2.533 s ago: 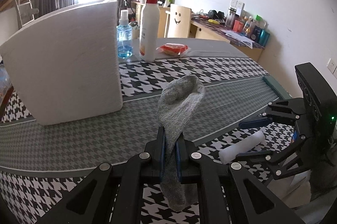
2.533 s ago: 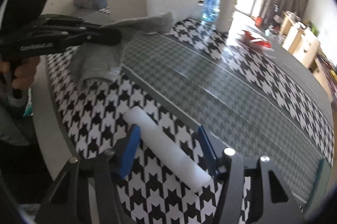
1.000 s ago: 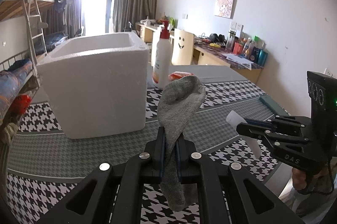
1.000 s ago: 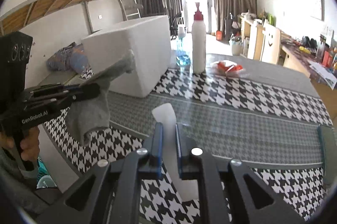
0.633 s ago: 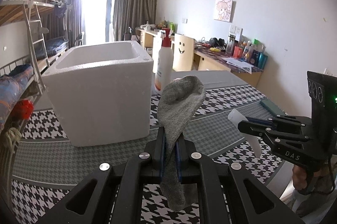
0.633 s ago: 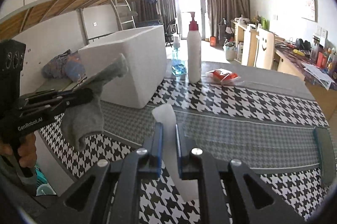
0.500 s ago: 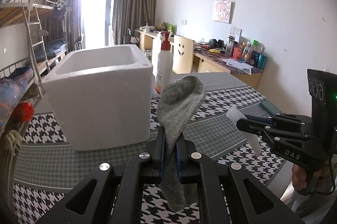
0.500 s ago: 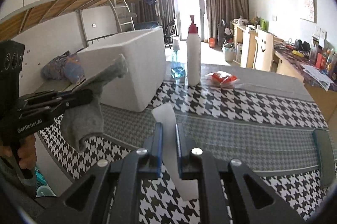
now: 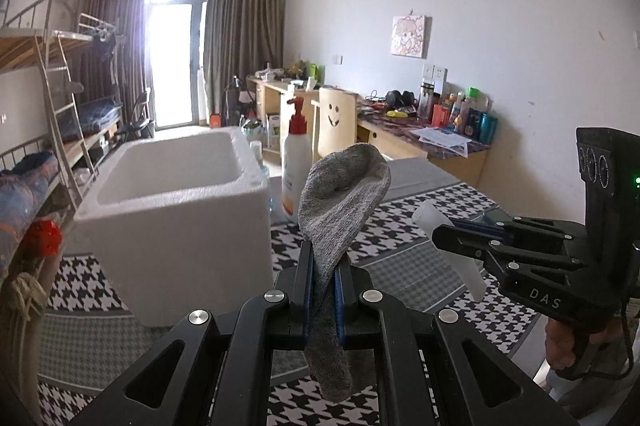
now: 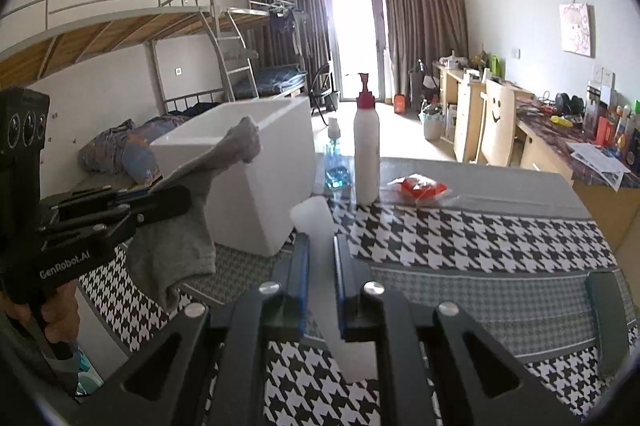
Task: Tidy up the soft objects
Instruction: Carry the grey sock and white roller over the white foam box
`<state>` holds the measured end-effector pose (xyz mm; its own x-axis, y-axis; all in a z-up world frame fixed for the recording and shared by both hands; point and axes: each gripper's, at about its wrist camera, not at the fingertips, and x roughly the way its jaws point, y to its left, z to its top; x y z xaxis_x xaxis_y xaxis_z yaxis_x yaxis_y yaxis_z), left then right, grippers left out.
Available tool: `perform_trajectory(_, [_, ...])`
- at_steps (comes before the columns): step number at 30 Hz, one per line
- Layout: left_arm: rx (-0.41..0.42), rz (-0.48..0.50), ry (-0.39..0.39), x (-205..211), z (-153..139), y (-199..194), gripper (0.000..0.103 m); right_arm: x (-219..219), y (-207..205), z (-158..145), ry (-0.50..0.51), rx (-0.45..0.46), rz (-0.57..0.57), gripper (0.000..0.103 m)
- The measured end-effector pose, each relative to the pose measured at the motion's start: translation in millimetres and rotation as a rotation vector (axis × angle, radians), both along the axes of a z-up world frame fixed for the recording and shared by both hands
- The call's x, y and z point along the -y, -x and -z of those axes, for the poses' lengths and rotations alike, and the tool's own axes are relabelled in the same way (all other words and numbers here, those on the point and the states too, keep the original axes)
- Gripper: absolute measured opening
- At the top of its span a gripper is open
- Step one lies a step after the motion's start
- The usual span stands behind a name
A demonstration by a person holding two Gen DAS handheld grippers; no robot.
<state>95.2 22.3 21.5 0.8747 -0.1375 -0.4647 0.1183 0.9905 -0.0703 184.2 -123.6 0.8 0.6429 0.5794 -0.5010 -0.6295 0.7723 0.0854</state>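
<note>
I had the left hand-held gripper (image 9: 322, 278) clamped on a limp grey knitted sock (image 9: 340, 210) and the right hand-held gripper (image 10: 320, 258) pinched on a white foam roll (image 10: 320, 246), both carried above the table (image 10: 480, 238). Next, I judged, both needed lowering into the open white foam box (image 9: 176, 210); its floor was hidden.

Grey sock (image 9: 340, 210) pinched mid-length, toe upright, cuff drooping, white foam roll (image 10: 320, 246) clamped, tilted, both off the cloth

Foam box (image 9: 176, 222) opens upward unobstructed; pump bottle (image 9: 295, 170) and spray bottle (image 10: 335, 162) crowd its far side
</note>
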Motion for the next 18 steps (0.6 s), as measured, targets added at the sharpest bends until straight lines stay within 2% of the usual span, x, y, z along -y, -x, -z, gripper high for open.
perform_trajectory(18, [0.040,0.022,0.007,-3.9,-24.9,-18.2,0.009,-6.3,-9.5,-31.1,0.004,0.071,0.040,0.014])
